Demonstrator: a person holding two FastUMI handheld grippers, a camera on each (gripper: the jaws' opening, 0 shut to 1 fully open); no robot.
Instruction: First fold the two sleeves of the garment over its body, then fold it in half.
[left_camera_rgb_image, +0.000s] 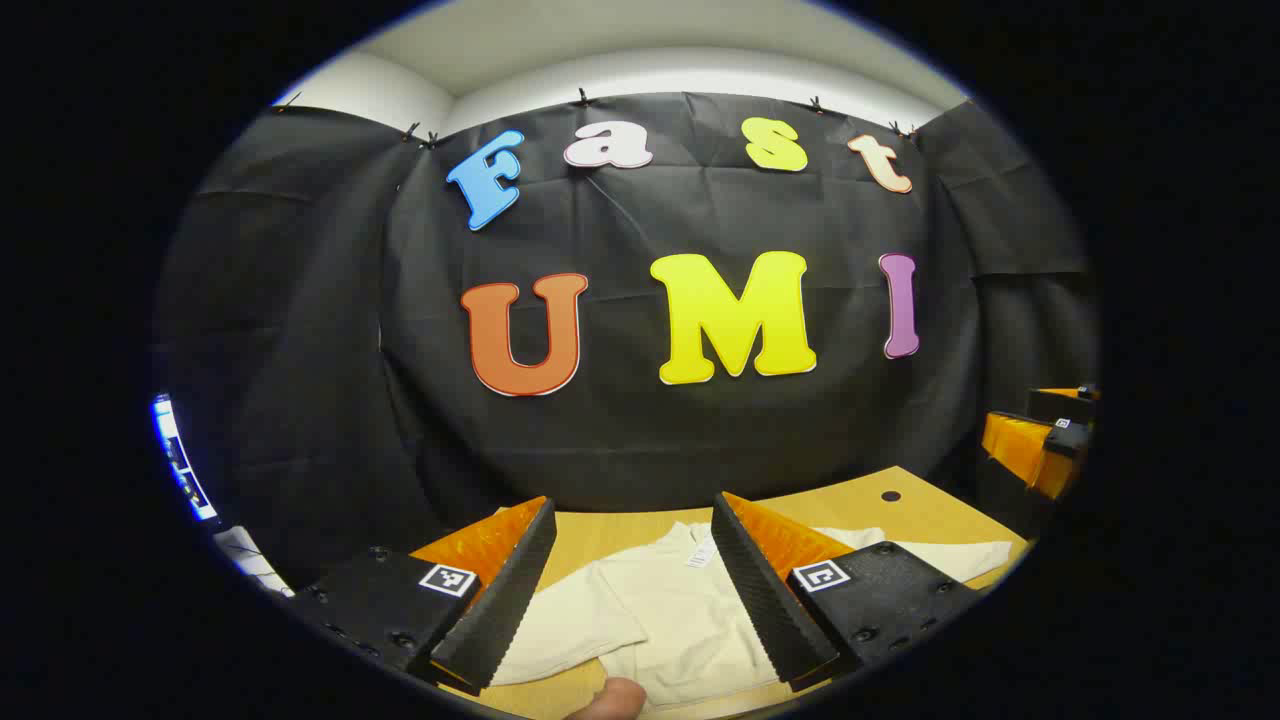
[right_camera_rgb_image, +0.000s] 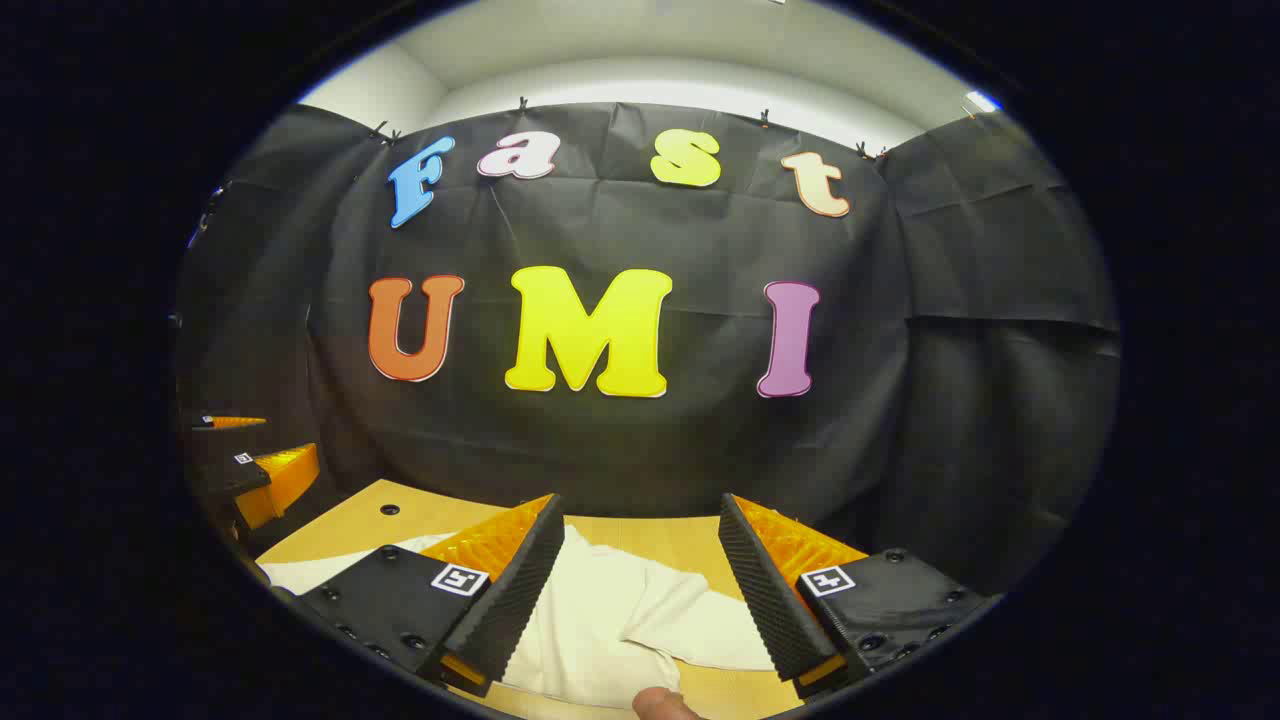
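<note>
Table (left_camera_rgb_image: 900, 515): a light wooden top lies below and ahead of both grippers, running to the black booth wall. A small dark hole (left_camera_rgb_image: 890, 496) sits in it, ahead and right of the left gripper.

Garment (left_camera_rgb_image: 660, 610): a cream short-sleeved shirt lies spread flat on the table, below the left gripper's fingers. One sleeve (left_camera_rgb_image: 560, 630) lies under the left finger; a small label (left_camera_rgb_image: 700, 555) shows near the collar, close to the right finger. In the right gripper view, the garment (right_camera_rgb_image: 590, 620) lies below the fingers, with a sleeve (right_camera_rgb_image: 700, 625) reaching toward the right finger.

Left gripper (left_camera_rgb_image: 635, 590): fingers spread wide apart, gripping nothing, above the garment.

Right gripper (right_camera_rgb_image: 640, 590): fingers spread wide apart, gripping nothing, above the garment. It also appears at the right edge of the left gripper view.
</note>
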